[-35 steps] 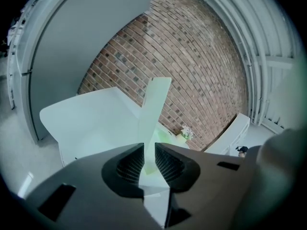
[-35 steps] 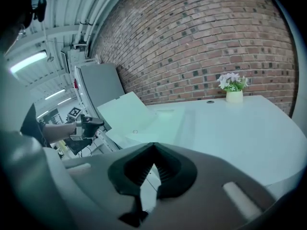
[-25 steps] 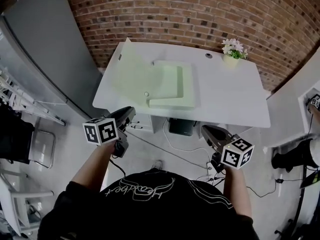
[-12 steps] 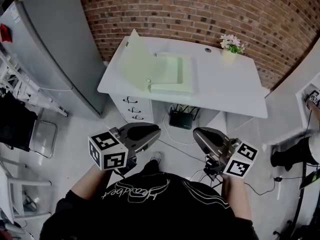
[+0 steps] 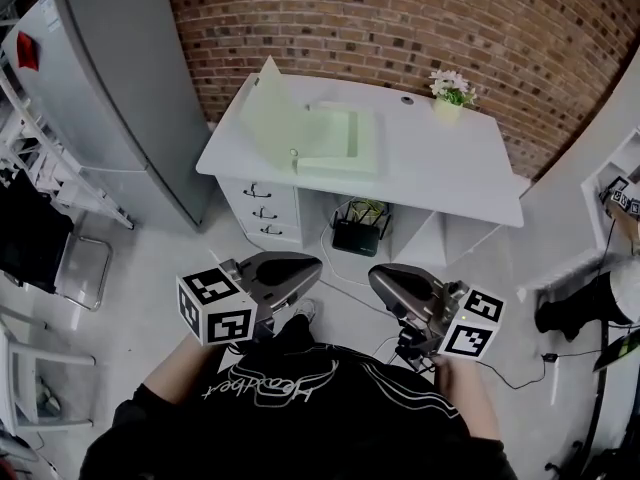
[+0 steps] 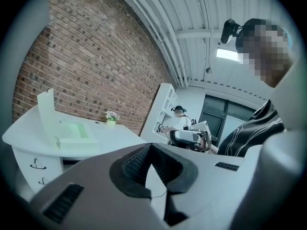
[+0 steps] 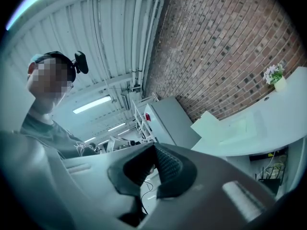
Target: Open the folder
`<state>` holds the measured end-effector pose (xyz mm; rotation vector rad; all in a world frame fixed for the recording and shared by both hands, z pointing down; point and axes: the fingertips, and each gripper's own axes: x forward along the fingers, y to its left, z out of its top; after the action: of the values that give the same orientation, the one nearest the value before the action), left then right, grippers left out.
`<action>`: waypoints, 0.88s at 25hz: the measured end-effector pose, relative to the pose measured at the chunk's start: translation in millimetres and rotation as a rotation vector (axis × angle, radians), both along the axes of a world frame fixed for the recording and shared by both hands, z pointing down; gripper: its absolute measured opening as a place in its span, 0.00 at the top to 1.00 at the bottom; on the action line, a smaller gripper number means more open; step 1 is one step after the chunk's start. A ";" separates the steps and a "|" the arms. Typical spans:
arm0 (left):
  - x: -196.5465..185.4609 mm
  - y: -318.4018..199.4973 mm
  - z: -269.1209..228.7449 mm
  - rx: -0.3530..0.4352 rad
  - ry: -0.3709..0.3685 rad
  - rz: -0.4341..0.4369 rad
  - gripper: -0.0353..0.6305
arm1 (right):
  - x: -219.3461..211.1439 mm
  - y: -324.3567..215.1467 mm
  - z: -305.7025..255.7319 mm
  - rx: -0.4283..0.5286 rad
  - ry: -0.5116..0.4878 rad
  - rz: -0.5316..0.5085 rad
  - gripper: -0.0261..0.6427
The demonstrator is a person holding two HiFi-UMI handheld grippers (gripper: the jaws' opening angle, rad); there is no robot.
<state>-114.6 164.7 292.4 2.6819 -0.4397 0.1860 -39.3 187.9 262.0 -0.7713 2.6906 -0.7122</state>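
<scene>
One pale green folder (image 5: 338, 140) lies open on the left half of the one white table (image 5: 450, 173). Its cover stands upright along the table's left edge, and its other leaf lies flat, reaching towards the front edge. One small pot of white flowers (image 5: 447, 90) stands at the back edge, towards the right corner, well apart from the folder. Three drawer handles (image 5: 260, 211) show one above another under the table's left end, and one black box (image 5: 353, 236) sits beneath its middle. One tall grey cabinet (image 5: 110, 98) stands to the left of the table, and a brick wall (image 5: 420, 18) runs behind both.

Two grippers are held low in front of the person, over the floor and well apart from the table's front edge. Each carries one marker cube. The left gripper (image 5: 314, 264) and the right gripper (image 5: 376, 276) point inward, their tips near each other but not touching.

In the left gripper view the two fingers (image 6: 135, 163) have just closed; their tips meet and nothing is between them. In the right gripper view the two fingers (image 7: 169, 164) also meet at the tips and hold nothing. Neither gripper touches the folder, which shows small and far off in both gripper views
</scene>
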 end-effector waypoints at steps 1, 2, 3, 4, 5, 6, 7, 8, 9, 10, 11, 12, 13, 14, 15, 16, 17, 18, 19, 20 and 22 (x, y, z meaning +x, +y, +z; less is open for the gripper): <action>2.9 3.2 -1.4 0.003 0.005 0.004 0.94 | 0.5 2.8 -0.6 0.005 0.006 0.000 0.95; 5.7 5.9 -2.1 0.006 0.006 0.007 0.94 | 0.7 5.2 -0.6 0.010 0.013 0.000 0.95; 8.4 8.6 -2.6 0.011 0.004 0.011 0.94 | 0.8 7.5 -0.1 0.014 0.022 0.000 0.96; 11.1 11.3 -3.2 0.016 0.001 0.016 0.94 | 1.0 9.9 0.5 0.016 0.029 -0.001 0.96; 13.5 13.6 -4.3 0.022 0.000 0.021 0.94 | 1.5 12.4 0.7 0.017 0.032 -0.002 0.96; 15.4 15.3 -5.8 0.026 -0.001 0.023 0.94 | 2.2 14.8 0.4 0.017 0.032 -0.004 0.96; 16.9 16.5 -7.3 0.028 -0.001 0.024 0.94 | 3.0 16.7 -0.4 0.017 0.031 -0.004 0.96; 18.0 17.2 -8.6 0.028 -0.001 0.025 0.94 | 3.8 18.3 -1.2 0.019 0.030 -0.003 0.96; 18.8 17.9 -9.6 0.029 -0.003 0.025 0.94 | 4.7 19.6 -2.0 0.020 0.030 -0.001 0.96; 19.7 18.5 -10.3 0.030 -0.005 0.026 0.94 | 5.8 20.7 -2.7 0.022 0.030 0.001 0.96; 20.7 19.1 -10.8 0.032 -0.009 0.027 0.94 | 7.2 21.6 -3.2 0.024 0.028 0.003 0.96; 21.9 19.6 -11.1 0.034 -0.012 0.026 0.94 | 8.8 22.3 -3.5 0.025 0.024 0.005 0.96; 22.9 19.9 -11.6 0.035 -0.014 0.025 0.94 | 10.6 22.6 -3.7 0.025 0.019 0.007 0.96; 23.4 19.8 -12.1 0.035 -0.015 0.023 0.94 | 12.1 22.6 -3.8 0.026 0.015 0.008 0.96; 23.3 19.3 -12.4 0.033 -0.015 0.021 0.94 | 13.0 22.3 -3.6 0.026 0.011 0.009 0.95; 22.7 18.7 -12.3 0.028 -0.013 0.018 0.94 | 13.4 21.8 -2.9 0.026 0.010 0.011 0.96; 21.7 18.1 -11.5 0.020 -0.009 0.015 0.94 | 13.1 21.5 -1.8 0.025 0.011 0.012 0.96; 20.6 17.7 -10.3 0.011 -0.005 0.014 0.94 | 12.5 21.3 -0.6 0.025 0.013 0.012 0.96; 19.4 17.5 -9.1 0.002 -0.002 0.012 0.94 | 11.9 21.2 0.2 0.026 0.015 0.012 0.96; 18.3 17.1 -8.3 -0.003 -0.001 0.010 0.94 | 11.4 21.1 0.5 0.028 0.016 0.012 0.96; 15.8 16.1 -8.6 -0.001 -0.002 0.003 0.94 | 11.0 20.3 -0.1 0.031 0.016 0.013 0.96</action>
<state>-98.8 180.7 283.8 2.6813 -0.4368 0.1902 -28.3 208.1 261.9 -0.7898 2.7019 -0.6628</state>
